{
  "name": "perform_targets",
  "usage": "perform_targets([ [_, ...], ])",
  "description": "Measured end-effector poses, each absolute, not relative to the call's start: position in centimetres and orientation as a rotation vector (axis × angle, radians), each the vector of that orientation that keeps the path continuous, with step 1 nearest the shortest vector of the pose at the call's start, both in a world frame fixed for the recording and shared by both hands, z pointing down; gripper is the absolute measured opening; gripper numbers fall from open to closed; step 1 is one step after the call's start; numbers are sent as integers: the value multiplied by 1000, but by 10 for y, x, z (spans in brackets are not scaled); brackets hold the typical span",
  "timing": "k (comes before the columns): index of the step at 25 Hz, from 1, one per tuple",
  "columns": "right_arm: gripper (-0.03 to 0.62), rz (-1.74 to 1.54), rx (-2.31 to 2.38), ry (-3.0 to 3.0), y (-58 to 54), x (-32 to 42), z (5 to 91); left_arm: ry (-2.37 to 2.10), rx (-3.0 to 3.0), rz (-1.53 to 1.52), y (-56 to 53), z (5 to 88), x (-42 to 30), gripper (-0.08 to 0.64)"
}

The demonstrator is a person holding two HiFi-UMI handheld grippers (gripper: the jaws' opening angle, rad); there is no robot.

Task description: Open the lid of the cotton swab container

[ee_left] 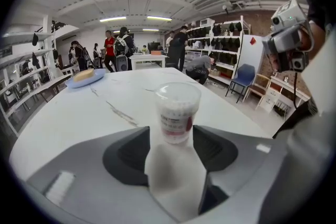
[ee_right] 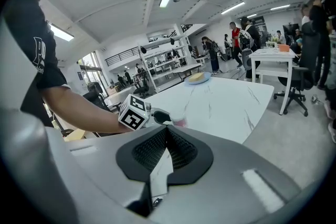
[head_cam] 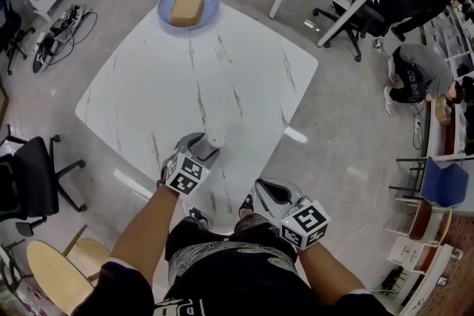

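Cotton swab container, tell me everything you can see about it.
The cotton swab container is a small round tub of clear plastic, packed with white swabs, with a red and white label. Its clear lid is on. It stands upright on the white marbled table, near the person's edge. The left gripper has its jaws open to either side of the tub's base, and neither pad appears to touch it.

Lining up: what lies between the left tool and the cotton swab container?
Only bare table, shown in the left gripper view between the open left tool and the container.
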State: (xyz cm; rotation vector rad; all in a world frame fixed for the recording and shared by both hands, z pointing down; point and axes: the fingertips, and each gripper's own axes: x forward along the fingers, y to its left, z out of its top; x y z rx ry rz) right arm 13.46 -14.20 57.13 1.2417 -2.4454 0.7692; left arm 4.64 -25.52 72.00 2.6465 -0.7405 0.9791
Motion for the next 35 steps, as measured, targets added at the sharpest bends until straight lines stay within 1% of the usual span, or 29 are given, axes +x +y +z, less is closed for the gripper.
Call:
perform_targets([
  [13,0,788,1271,-2432,-149,149,575,-699,2663,1004,-264,728,73,314],
  [20,0,804,1289,-2427,-147,155,577,-723,2669,1054,-264,733,75,314],
  [35,0,750,1289,-2447,-150,154,568,-704,2621,1031,-265,724,69,306],
])
